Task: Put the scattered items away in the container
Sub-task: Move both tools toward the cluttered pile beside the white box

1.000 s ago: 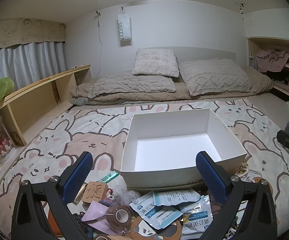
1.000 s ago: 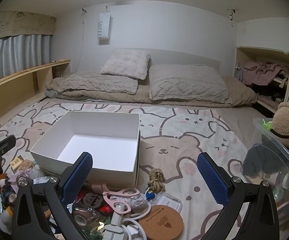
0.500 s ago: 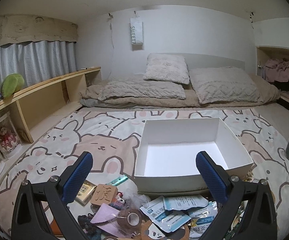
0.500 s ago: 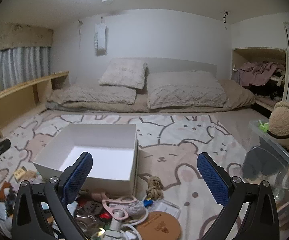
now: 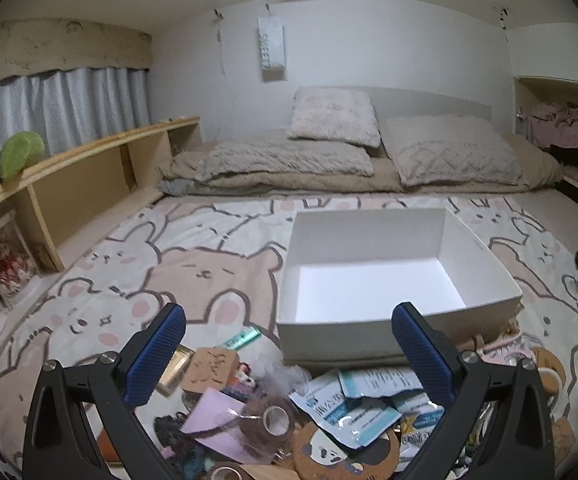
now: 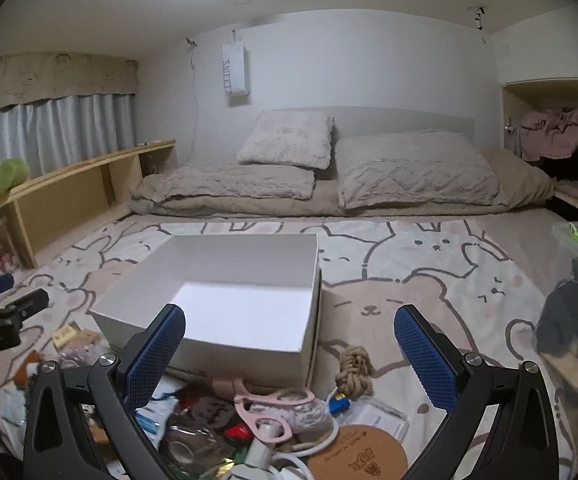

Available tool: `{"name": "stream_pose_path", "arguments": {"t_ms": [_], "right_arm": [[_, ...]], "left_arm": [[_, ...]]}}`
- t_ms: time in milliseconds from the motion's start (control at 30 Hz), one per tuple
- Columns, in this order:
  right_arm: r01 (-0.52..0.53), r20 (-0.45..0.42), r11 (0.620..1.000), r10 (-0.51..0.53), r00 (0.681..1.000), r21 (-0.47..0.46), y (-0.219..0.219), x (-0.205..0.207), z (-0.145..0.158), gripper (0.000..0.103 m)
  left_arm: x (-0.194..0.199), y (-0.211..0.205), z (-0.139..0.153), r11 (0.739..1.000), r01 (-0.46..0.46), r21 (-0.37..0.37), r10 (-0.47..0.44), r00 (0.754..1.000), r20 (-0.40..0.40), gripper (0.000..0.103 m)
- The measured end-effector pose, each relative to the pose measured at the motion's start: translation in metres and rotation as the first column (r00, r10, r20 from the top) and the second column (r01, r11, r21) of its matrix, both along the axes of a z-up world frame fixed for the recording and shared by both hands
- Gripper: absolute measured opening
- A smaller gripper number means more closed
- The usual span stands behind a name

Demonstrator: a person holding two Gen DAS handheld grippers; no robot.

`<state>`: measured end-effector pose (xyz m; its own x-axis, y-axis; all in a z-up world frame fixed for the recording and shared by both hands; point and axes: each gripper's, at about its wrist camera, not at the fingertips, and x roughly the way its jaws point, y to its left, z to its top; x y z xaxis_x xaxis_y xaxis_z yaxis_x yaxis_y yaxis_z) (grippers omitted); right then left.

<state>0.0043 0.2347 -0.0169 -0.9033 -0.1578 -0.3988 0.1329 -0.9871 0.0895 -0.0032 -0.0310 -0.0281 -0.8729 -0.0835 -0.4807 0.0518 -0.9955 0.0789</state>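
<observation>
The white box (image 5: 373, 276) sits empty on the bear-print blanket (image 5: 193, 276), with bare blanket to its left and right, and folded bedding with pillows (image 6: 413, 172) lying well beyond its far wall. The left gripper (image 5: 289, 344) hangs wide open and holding nothing over masks (image 5: 353, 404), a tape roll (image 5: 273, 420) and a wooden block (image 5: 209, 368) scattered just before the box's near wall. The right gripper (image 6: 289, 348), equally spread and empty, is above pink scissors (image 6: 265, 408), a cork coaster (image 6: 357, 456) and a knotted rope (image 6: 355, 368) by the box's near right corner.

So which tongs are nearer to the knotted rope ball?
Right. The rope ball lies between the open right tongs, toward the right finger. The left tongs are open over the sachets on the far side of the white box.
</observation>
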Motion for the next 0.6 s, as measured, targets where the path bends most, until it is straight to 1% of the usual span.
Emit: {"name": "stream_pose_path", "arguments": {"t_ms": [167, 300, 400, 600], "right_arm": [[-0.002, 0.004, 1.0, 0.002, 1.0, -0.004, 0.002, -0.001, -0.02, 0.103], [-0.015, 0.021, 1.0, 0.015, 1.0, -0.011, 0.003, -0.002, -0.031, 0.103], [-0.026, 0.05, 0.999, 0.025, 0.998, 0.025, -0.002, -0.003, -0.039, 0.103], [-0.051, 0.136, 0.986, 0.029, 0.99, 0.161, -0.015, -0.006, -0.06, 0.103]], "left_arm": [[-0.003, 0.004, -0.014, 1.0, 0.024, 0.018, -0.024, 1.0, 0.01, 0.103], [-0.007, 0.009, -0.026, 0.998, 0.049, 0.042, -0.051, 0.998, 0.039, 0.103], [-0.01, 0.009, -0.035, 0.997, 0.051, 0.064, -0.055, 0.997, 0.056, 0.103], [-0.02, 0.01, -0.057, 0.995, 0.028, 0.094, -0.04, 0.992, 0.119, 0.103]]}}
